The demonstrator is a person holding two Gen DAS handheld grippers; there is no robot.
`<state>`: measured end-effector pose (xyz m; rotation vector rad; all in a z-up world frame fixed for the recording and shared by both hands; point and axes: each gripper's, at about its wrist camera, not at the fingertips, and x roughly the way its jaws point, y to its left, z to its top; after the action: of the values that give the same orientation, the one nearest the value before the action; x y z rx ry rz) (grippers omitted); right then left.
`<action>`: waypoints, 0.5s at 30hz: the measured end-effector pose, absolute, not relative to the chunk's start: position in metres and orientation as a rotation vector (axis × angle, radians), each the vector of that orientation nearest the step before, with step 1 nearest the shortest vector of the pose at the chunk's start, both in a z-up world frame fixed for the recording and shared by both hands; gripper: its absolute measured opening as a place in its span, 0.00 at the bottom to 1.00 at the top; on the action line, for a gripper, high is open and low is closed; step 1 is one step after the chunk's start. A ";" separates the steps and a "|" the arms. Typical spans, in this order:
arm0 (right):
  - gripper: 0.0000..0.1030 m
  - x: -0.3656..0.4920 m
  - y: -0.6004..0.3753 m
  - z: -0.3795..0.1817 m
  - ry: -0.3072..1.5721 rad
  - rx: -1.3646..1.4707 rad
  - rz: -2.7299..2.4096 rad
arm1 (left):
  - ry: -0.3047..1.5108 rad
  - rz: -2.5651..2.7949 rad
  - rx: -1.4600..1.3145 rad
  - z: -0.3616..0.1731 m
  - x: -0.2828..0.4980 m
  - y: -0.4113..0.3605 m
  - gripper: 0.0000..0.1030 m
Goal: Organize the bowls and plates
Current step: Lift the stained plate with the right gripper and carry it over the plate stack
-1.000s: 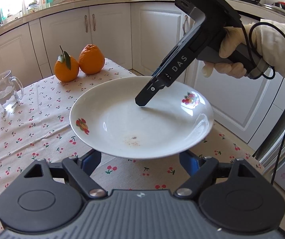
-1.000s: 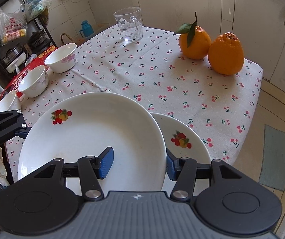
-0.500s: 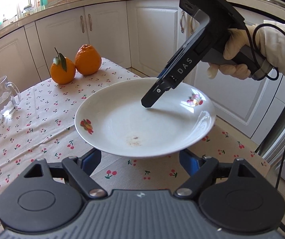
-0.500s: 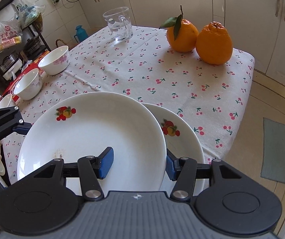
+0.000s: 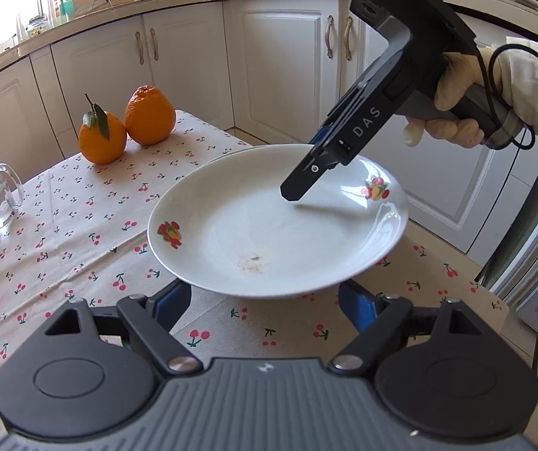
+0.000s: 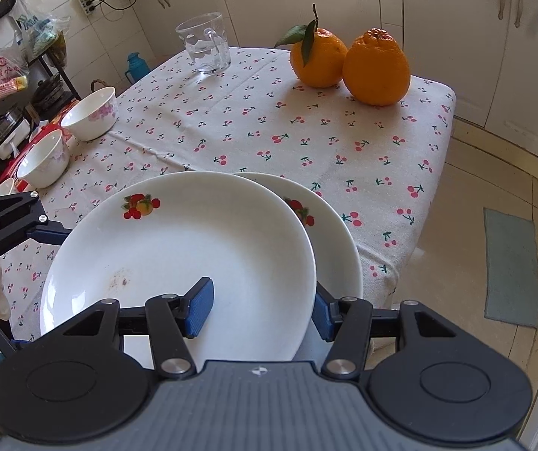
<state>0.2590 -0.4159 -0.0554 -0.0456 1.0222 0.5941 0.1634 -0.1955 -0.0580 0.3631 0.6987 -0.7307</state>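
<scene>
1. The right hand-held gripper (image 6: 257, 306) grips the rim of the upper plate (image 6: 178, 255), one finger inside the dish and one beneath it.
2. That plate hangs over a second plate (image 6: 338, 248) lying on the table (image 6: 269, 131) near its edge.
3. The left hand-held gripper (image 5: 265, 302) is spread wide, its fingers either side of the upper plate's near rim; contact cannot be told.
4. Two bowls (image 6: 90, 112) sit at the table's far side.

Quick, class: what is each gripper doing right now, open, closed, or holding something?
Left gripper: open, jaws spread wide under the near rim of the upper plate, not clamping it.
Right gripper: closed on the upper plate's rim, holding it above the lower plate.
</scene>
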 end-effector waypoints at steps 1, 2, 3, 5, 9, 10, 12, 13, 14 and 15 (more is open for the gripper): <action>0.59 0.258 -0.416 -0.055 1.023 -0.046 0.592 | 0.701 -0.733 0.360 -0.058 0.164 -0.195 0.83; 0.59 0.257 -0.417 -0.055 1.024 -0.048 0.590 | 0.705 -0.735 0.353 -0.058 0.164 -0.195 0.83; 0.59 0.256 -0.417 -0.055 1.025 -0.050 0.588 | 0.707 -0.738 0.347 -0.058 0.165 -0.195 0.83; 0.59 0.254 -0.417 -0.055 1.028 -0.052 0.583 | 0.706 -0.742 0.347 -0.058 0.165 -0.194 0.83; 0.59 0.250 -0.419 -0.053 1.026 -0.052 0.576 | 0.703 -0.745 0.348 -0.058 0.165 -0.194 0.83; 0.59 0.249 -0.420 -0.053 1.026 -0.051 0.575 | 0.702 -0.745 0.347 -0.058 0.165 -0.194 0.83; 0.59 0.246 -0.421 -0.053 1.029 -0.053 0.566 | 0.702 -0.746 0.348 -0.058 0.165 -0.194 0.83; 0.59 0.244 -0.421 -0.053 1.030 -0.054 0.562 | 0.702 -0.746 0.348 -0.058 0.165 -0.194 0.83; 0.59 0.243 -0.422 -0.053 1.032 -0.055 0.557 | 0.702 -0.747 0.348 -0.058 0.165 -0.194 0.83; 0.59 0.241 -0.422 -0.053 1.032 -0.054 0.555 | 0.703 -0.748 0.347 -0.058 0.166 -0.194 0.83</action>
<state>0.2412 -0.4224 -0.0533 -0.0540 1.0319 0.5549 0.1656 -0.1937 -0.0577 0.3471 0.7027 -0.7477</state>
